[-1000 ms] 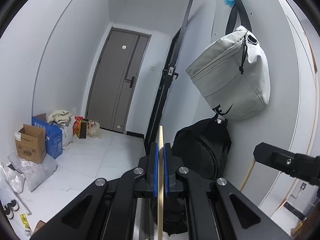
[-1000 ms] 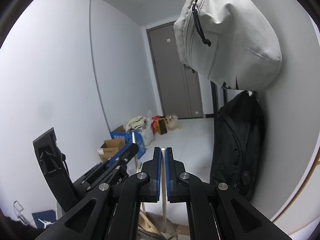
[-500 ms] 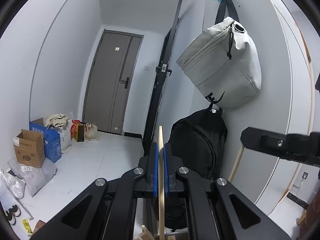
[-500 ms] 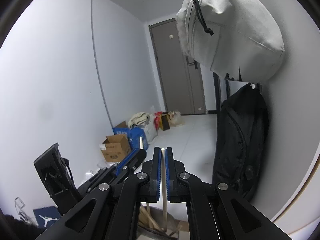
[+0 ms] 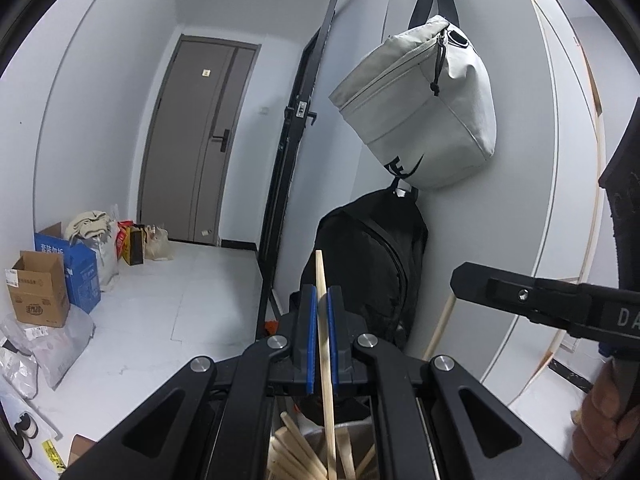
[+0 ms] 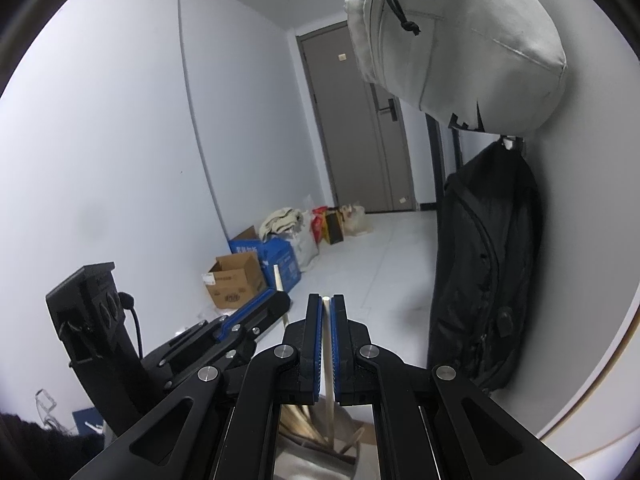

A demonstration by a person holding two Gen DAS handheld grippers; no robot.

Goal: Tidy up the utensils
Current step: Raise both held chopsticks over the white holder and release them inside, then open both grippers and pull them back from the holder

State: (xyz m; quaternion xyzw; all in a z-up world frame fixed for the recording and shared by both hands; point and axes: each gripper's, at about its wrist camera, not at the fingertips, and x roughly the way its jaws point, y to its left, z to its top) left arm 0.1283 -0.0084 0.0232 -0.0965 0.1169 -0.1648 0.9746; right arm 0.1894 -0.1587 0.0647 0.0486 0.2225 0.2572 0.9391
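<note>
Chopstick (image 6: 329, 364) between right tool (image 6: 327, 320) pads

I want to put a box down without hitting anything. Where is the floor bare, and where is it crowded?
The white tile floor is bare in the middle, between the cardboard box by the left wall and the black backpack hanging on the right wall, back to the grey door. Crowded: the left wall, with the blue box and bags.

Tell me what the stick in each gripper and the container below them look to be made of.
Chopstick in the left gripper: pale, matte, light tan, probably bamboo or wood. Chopstick in the right gripper: same pale matte look, likely alike. Container: smooth, shiny grey with reflections, probably metal; only part shows.
</note>
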